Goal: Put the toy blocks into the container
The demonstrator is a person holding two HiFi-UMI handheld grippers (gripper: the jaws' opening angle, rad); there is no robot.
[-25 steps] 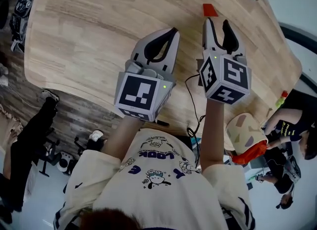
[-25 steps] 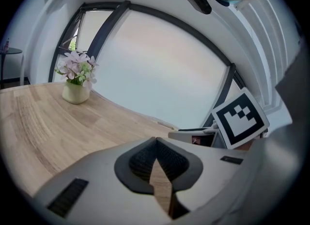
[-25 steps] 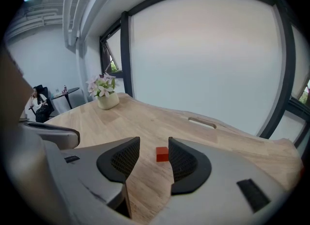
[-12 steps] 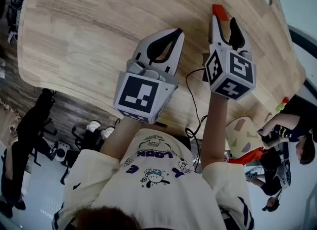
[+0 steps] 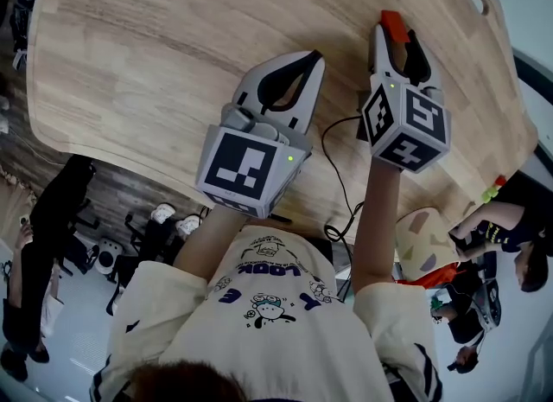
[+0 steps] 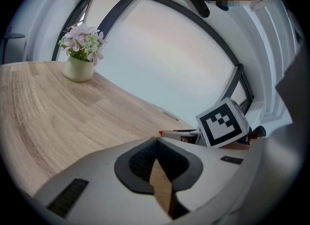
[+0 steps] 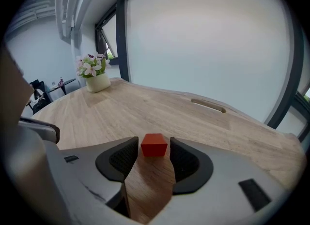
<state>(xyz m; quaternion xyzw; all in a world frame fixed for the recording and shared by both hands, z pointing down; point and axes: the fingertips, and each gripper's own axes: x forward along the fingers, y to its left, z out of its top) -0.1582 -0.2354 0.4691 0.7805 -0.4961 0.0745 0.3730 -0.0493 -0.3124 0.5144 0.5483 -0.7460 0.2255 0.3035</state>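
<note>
A pale wooden table [image 5: 155, 46] fills the top of the head view, and a potted flower [image 7: 97, 80] stands on it at the upper left of the right gripper view. At the head view's upper right, the right gripper [image 5: 397, 37] has its jaws spread, having just been opening. The red block [image 7: 154, 145] rests on the table between their tips, close beside each pad. The left gripper [image 6: 156, 141], mid-frame, has its jaws pressed together on nothing.

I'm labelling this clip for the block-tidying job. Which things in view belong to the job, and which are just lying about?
Job: small red toy block on the light wooden table; right gripper, jaws just opening, block between their tips; left gripper, jaws together.
Lying about: white pot of pink flowers; black cable.
</note>
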